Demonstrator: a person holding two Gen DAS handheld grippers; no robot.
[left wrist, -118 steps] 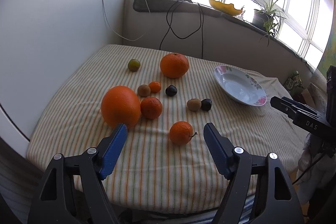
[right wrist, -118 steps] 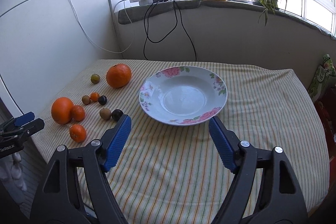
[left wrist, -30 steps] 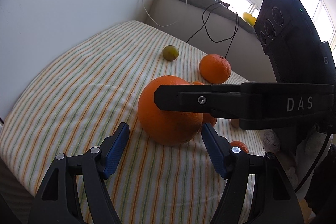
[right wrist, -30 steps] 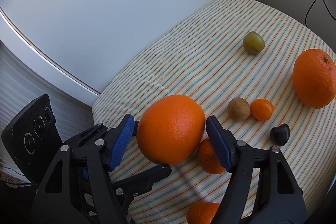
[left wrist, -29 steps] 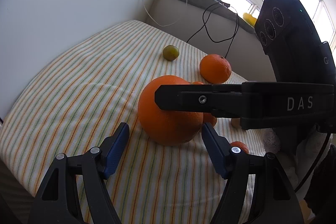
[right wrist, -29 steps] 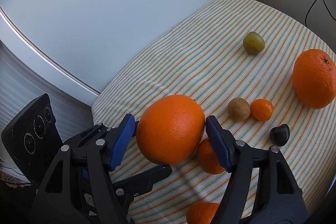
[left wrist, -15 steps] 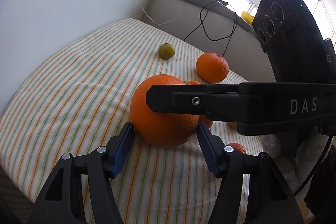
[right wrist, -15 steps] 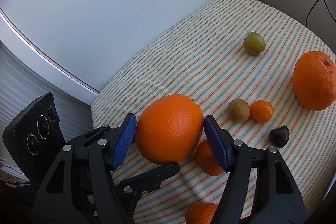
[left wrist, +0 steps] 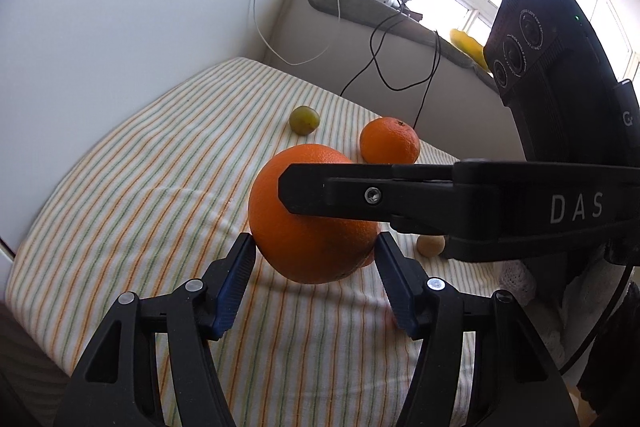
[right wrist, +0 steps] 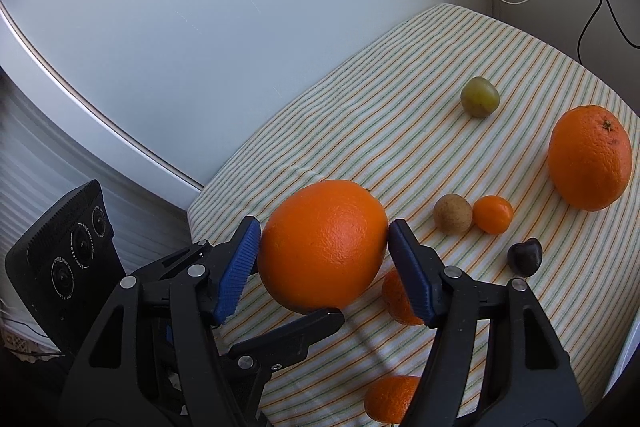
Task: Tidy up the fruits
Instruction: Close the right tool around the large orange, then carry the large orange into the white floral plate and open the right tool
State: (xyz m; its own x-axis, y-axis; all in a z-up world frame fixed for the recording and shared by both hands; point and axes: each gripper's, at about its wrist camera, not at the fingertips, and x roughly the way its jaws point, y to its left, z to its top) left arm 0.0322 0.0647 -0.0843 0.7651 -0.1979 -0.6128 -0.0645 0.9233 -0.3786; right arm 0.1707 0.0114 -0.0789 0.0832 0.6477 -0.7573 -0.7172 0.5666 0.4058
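Left tool (left wrist: 314, 251) now closed on big orange (left wrist: 312, 215), right tool (right wrist: 322, 239) gripping it too

Left of the big orange (right wrist: 324, 245) the striped cloth (right wrist: 360, 131) is bare, so a gripper can pass. Right of the big orange, small fruits (right wrist: 452, 214) crowd close and block the way.

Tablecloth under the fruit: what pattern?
Tablecloth: thin orange and green stripes on cream, clearest in the right wrist view.

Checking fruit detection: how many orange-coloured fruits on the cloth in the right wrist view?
5: big orange between both grippers' pads, large one far right, tiny one beside the brown fruit, two partly hidden. More may be hidden.
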